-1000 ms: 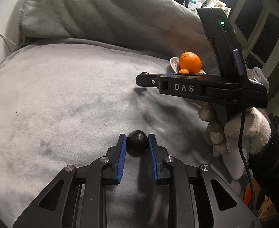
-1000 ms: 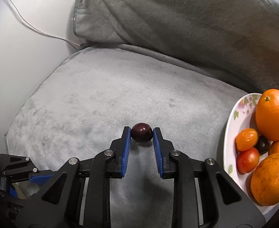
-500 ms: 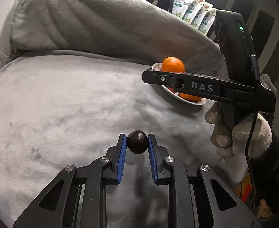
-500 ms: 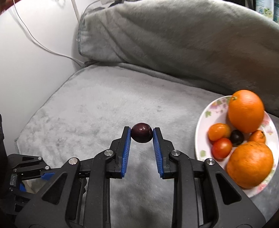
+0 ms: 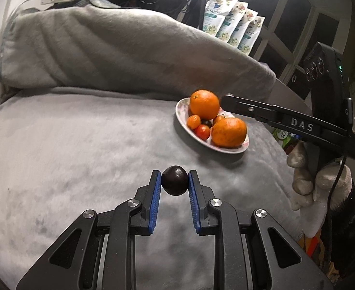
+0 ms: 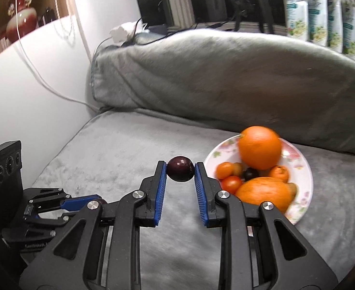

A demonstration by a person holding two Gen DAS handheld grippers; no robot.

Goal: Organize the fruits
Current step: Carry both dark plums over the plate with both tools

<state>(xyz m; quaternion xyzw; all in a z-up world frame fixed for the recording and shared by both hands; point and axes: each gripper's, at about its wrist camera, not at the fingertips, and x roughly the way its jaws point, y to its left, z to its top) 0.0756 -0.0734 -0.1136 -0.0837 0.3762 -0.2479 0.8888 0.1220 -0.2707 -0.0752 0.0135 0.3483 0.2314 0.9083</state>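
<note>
Plums sit clamped in both claws above a grey plush sofa seat [image 5: 81,133].

On the left, the left claw [image 5: 174,181] is clenched on a dark plum [image 5: 174,180]: the fruit sits right at the tips, pinched between the two blue pads [image 5: 154,200], with the rest of the gap behind it open down to the claw's body. The plum hangs clear above the seat, over its middle. In the right wrist view the same claw shows low at the left, side on, with a sliver of its dark plum just visible behind the right claw's frame.

Further right, the right claw [image 6: 180,169] is clenched on a second dark plum [image 6: 180,168], reddish-purple with small highlights, again held at the very tips between the blue pads [image 6: 160,193]. This plum hangs over the seat just beside the left rim of the flowered plate [image 6: 305,169].

The plate lies towards the right edge of the seat, near the grey back cushion [image 6: 225,77]. It carries a large orange [image 6: 259,147] at the back, a second orange [image 6: 264,189] at the front, a red tomato [image 6: 231,184], small orange fruits and one dark fruit in the middle.

At the far right of the left wrist view, a gloved hand [image 5: 322,183] grips the right claw's handle, beyond the seat's right edge.
</note>
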